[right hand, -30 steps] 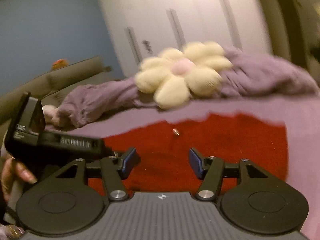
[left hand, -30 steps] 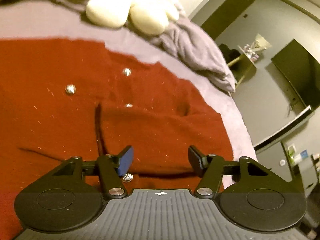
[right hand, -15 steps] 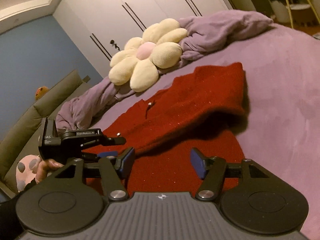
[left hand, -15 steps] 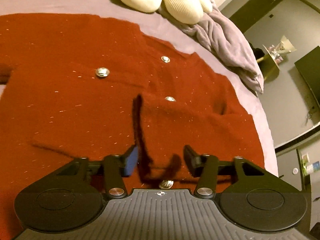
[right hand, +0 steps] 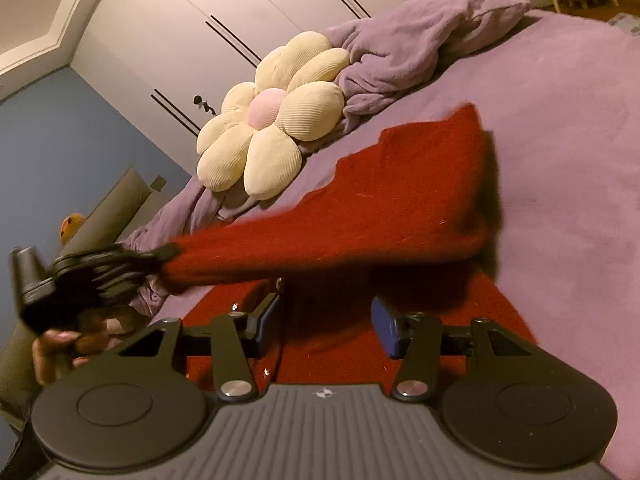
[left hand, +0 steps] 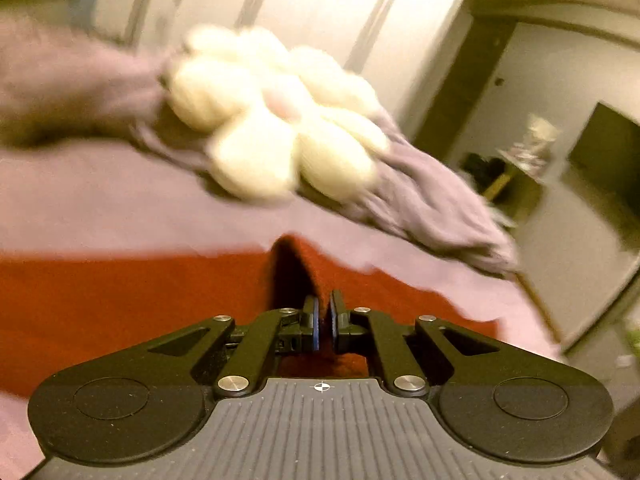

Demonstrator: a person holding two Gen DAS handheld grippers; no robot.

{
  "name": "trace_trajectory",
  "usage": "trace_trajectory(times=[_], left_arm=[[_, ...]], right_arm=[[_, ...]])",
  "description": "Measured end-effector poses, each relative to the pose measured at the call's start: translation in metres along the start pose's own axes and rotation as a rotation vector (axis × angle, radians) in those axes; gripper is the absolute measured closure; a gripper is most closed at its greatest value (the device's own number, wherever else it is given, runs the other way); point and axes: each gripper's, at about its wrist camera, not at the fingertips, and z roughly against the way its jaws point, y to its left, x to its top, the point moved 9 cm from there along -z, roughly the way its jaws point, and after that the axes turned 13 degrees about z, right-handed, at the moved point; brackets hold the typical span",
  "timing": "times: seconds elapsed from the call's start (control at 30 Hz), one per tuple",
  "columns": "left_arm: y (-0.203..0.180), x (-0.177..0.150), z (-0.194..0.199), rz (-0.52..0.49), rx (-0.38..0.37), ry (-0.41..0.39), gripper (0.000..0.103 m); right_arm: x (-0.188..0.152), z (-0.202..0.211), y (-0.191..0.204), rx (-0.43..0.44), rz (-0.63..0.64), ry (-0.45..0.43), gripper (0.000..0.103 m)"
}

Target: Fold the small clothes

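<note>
Red knit cardigan (right hand: 404,200) lies on a purple bedspread (right hand: 560,128), one edge lifted into a taut fold. Left gripper (left hand: 322,318) is clamped on that raised fabric; half a second ago its jaws sat apart over the flat garment. Right gripper (right hand: 326,324) hovers above the cardigan with jaws closing, pads not pressing cloth. A cream flower-shaped cushion (right hand: 272,120) rests on a crumpled lilac blanket (right hand: 416,36) beyond. No containers appear.
</note>
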Motion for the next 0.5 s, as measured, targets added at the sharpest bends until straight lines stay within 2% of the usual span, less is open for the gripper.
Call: trace_trajectory(times=[0.07,0.1,0.17,0.2,0.27,0.37,0.43,0.47,0.5], left_arm=[[0.028,0.002,-0.003,-0.038,0.073,0.001,0.092],[0.049,-0.003,-0.009,-0.032,0.117,0.026,0.082],[0.080,-0.023,-0.024,0.006,0.158,0.093,0.067],[0.093,-0.032,-0.029,0.020,0.177,0.123,0.063],[0.114,-0.049,-0.039,0.047,0.207,0.169,0.063],[0.125,-0.052,-0.042,0.132,0.159,0.162,0.062],[0.123,-0.051,-0.049,0.171,0.138,0.163,0.067],[0.122,-0.050,-0.053,0.167,0.143,0.164,0.076],[0.115,-0.048,-0.060,0.149,0.144,0.165,0.080]], right_arm=[[0.002,-0.014,-0.003,0.000,-0.032,0.010,0.052],[0.003,-0.021,-0.004,0.000,-0.048,0.015,0.051],[0.003,-0.035,-0.010,-0.011,-0.090,0.020,0.049],[0.003,-0.042,-0.013,-0.021,-0.110,0.028,0.049],[0.002,-0.053,-0.019,-0.035,-0.158,0.035,0.049],[0.005,-0.062,-0.026,-0.049,-0.206,0.017,0.049],[0.010,-0.065,-0.032,-0.079,-0.224,-0.005,0.050],[0.012,-0.068,-0.036,-0.092,-0.240,-0.010,0.050],[0.014,-0.070,-0.041,-0.095,-0.255,-0.011,0.054]])
